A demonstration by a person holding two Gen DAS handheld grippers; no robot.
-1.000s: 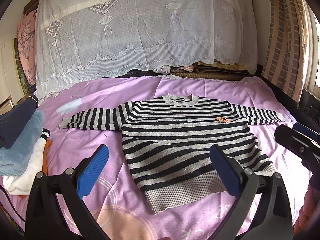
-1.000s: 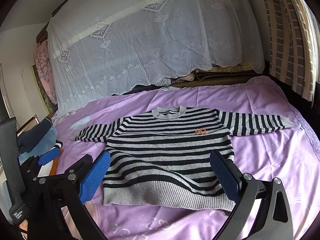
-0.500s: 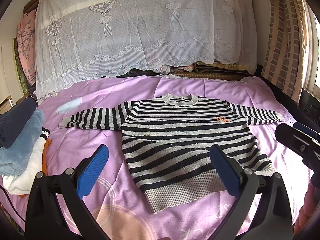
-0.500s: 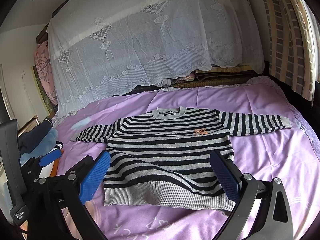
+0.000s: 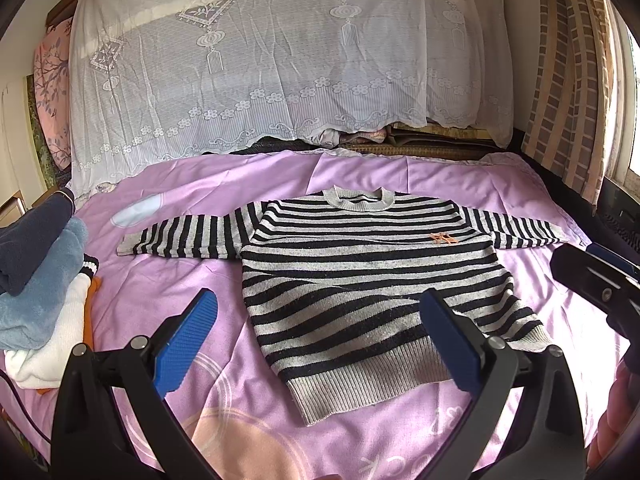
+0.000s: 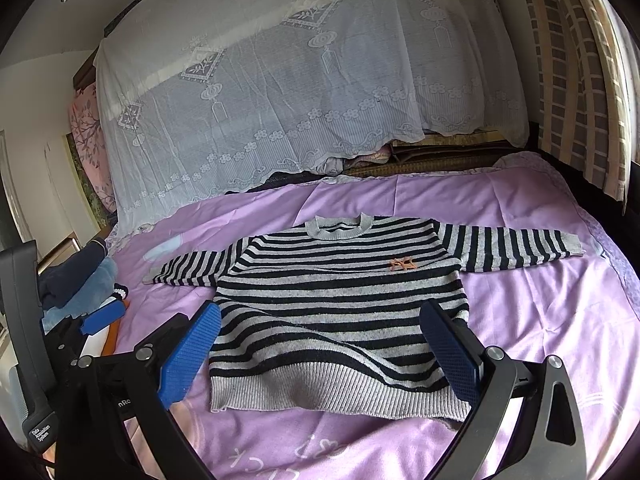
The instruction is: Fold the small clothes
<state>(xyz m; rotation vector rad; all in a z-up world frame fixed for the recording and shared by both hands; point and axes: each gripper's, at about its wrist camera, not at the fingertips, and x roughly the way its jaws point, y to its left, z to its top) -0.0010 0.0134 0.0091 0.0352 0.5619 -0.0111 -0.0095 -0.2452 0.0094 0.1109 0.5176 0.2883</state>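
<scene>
A small black-and-grey striped sweater [image 5: 360,276] [image 6: 340,308] lies flat and face up on the purple bedspread [image 5: 420,172] [image 6: 540,320], both sleeves spread out sideways, an orange emblem on its chest. My left gripper [image 5: 320,344] hovers open above the hem's near left part, with nothing between its blue pads. My right gripper [image 6: 324,352] is open too, held over the hem, which spans the gap between its fingers. Each gripper shows at the edge of the other's view.
A stack of folded clothes [image 5: 36,280] [image 6: 76,288], navy, light blue and white, sits at the bed's left edge. A white lace cover [image 5: 280,72] drapes the bedding pile at the far end. A checked curtain [image 5: 568,80] hangs on the right.
Almost nothing differs. The views have shifted very slightly; the sweater lies as before and both grippers stay open.
</scene>
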